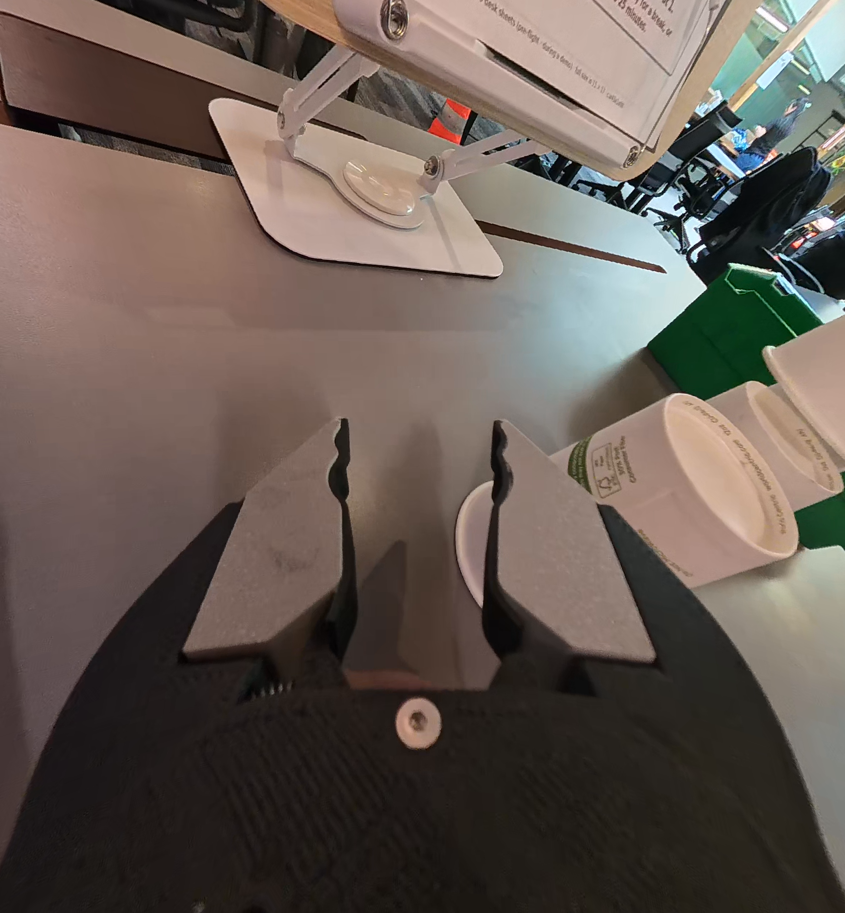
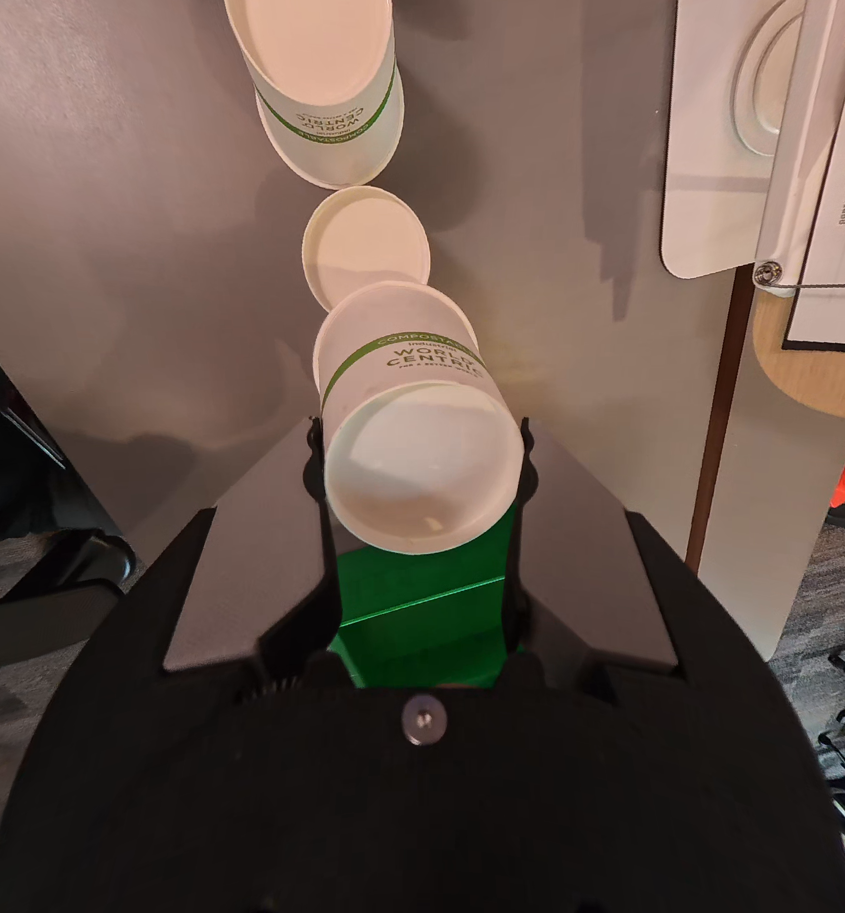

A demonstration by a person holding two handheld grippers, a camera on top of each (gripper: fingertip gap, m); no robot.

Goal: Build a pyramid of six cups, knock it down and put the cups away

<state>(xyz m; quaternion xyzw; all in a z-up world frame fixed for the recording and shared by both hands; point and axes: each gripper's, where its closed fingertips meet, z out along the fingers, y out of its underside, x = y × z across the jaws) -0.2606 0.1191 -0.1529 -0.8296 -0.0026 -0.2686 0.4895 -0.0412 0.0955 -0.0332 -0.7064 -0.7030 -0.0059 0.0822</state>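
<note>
The right wrist view shows the right gripper (image 2: 423, 474) clenched on a white cup (image 2: 410, 420) above the green box (image 2: 410, 622), while the left gripper (image 1: 418, 494) is released and empty, so a weak squeeze could let the cup slip onto the table (image 2: 114, 247) beside the other cups (image 2: 326, 89).

Right tongs (image 2: 423, 435) clasp a white cup (image 2: 410, 444) above green bin (image 2: 410, 617).

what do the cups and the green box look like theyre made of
The cup held in the right gripper looks like matte white paper: thin wall, recessed base, printed green band. The cup on its side in the left wrist view shows the same. The green box looks like smooth, slightly glossy plastic, though coated card is possible.
</note>
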